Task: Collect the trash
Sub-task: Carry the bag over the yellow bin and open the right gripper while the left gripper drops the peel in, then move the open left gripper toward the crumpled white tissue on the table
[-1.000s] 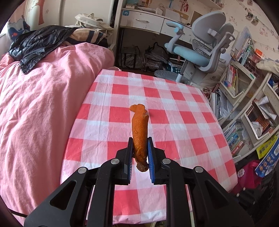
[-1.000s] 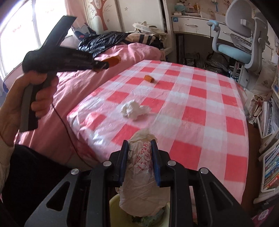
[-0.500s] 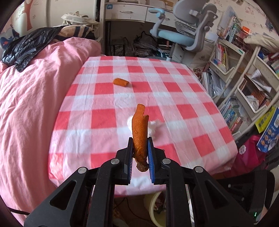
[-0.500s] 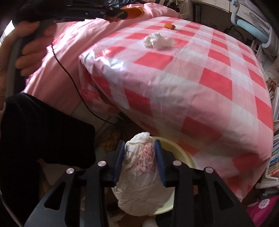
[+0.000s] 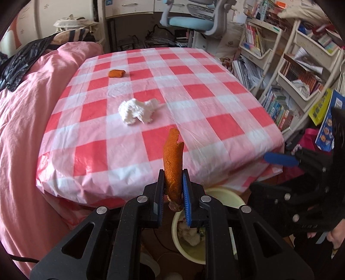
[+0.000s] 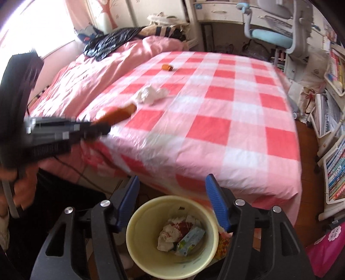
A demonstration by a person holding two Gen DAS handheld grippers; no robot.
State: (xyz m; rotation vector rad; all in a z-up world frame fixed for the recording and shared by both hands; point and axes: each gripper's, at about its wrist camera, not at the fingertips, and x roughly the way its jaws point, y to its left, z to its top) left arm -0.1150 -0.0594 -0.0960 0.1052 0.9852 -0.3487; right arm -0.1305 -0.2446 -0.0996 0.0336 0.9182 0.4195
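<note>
My left gripper (image 5: 172, 191) is shut on a long orange peel strip (image 5: 172, 163) and holds it upright just off the table's near edge, above the pale yellow bin (image 5: 224, 197). My right gripper (image 6: 172, 202) is open and empty above the same bin (image 6: 138, 232), which holds a crumpled plastic bag (image 6: 168, 235) and a carton. A crumpled white tissue (image 5: 138, 111) and a small orange peel piece (image 5: 116, 73) lie on the red-and-white checked table (image 5: 215, 90). The tissue also shows in the right wrist view (image 6: 152, 94), as does the small peel (image 6: 167, 67).
A pink bed (image 5: 25, 120) borders the table's left side. A blue-grey office chair (image 5: 194, 19) stands behind the table. Bookshelves (image 5: 301, 71) line the right. The right gripper shows at the right edge of the left wrist view (image 5: 301, 163).
My right gripper has opened and let the plastic bag drop into the bin. My left gripper has drawn back toward the table's near edge with the peel strip, over the bin.
</note>
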